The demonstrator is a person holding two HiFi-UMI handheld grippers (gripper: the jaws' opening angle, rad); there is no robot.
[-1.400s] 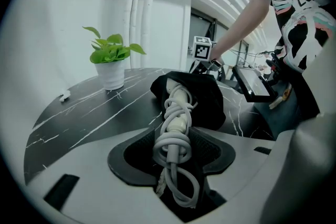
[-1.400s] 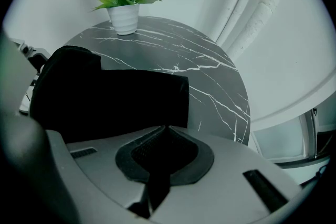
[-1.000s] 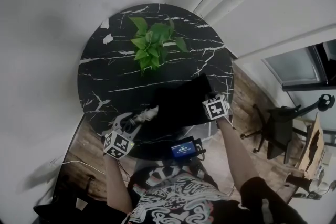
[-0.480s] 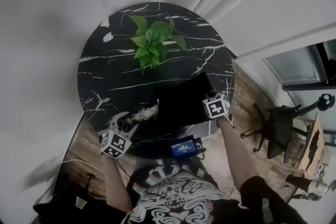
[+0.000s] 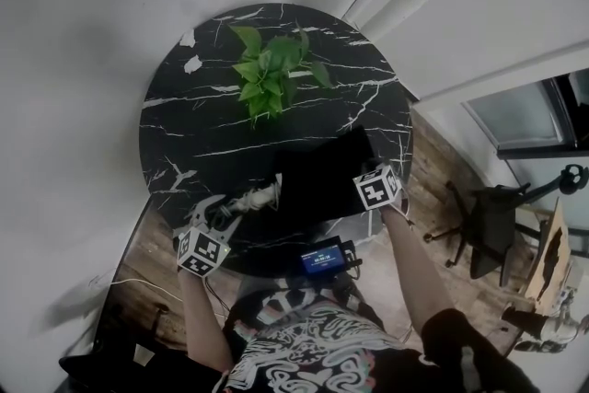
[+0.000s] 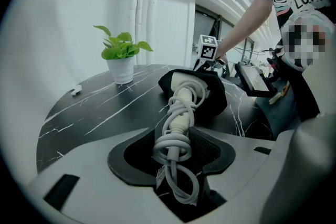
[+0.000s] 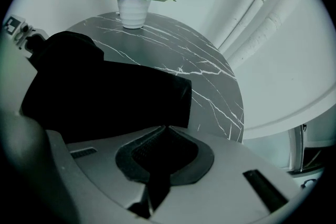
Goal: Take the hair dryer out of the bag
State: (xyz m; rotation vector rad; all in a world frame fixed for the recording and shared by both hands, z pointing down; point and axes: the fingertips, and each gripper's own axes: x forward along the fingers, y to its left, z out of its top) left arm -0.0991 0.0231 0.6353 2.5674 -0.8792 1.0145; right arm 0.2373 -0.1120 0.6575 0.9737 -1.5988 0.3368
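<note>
A round black table (image 5: 184, 120) with thin white lines stands by a white wall. A green plant (image 5: 270, 74) in a white pot sits on the far side of it. A black bag (image 5: 317, 179) lies on the near side. The white hair dryer (image 6: 181, 105) has its cord wrapped round it, and it sticks partway out of the bag's open end. The left gripper (image 6: 173, 157) is squeezed on the wrapped end of the hair dryer. The right gripper (image 7: 165, 128) has its jaws pressed together, pinching the cloth at the bag's edge.
</note>
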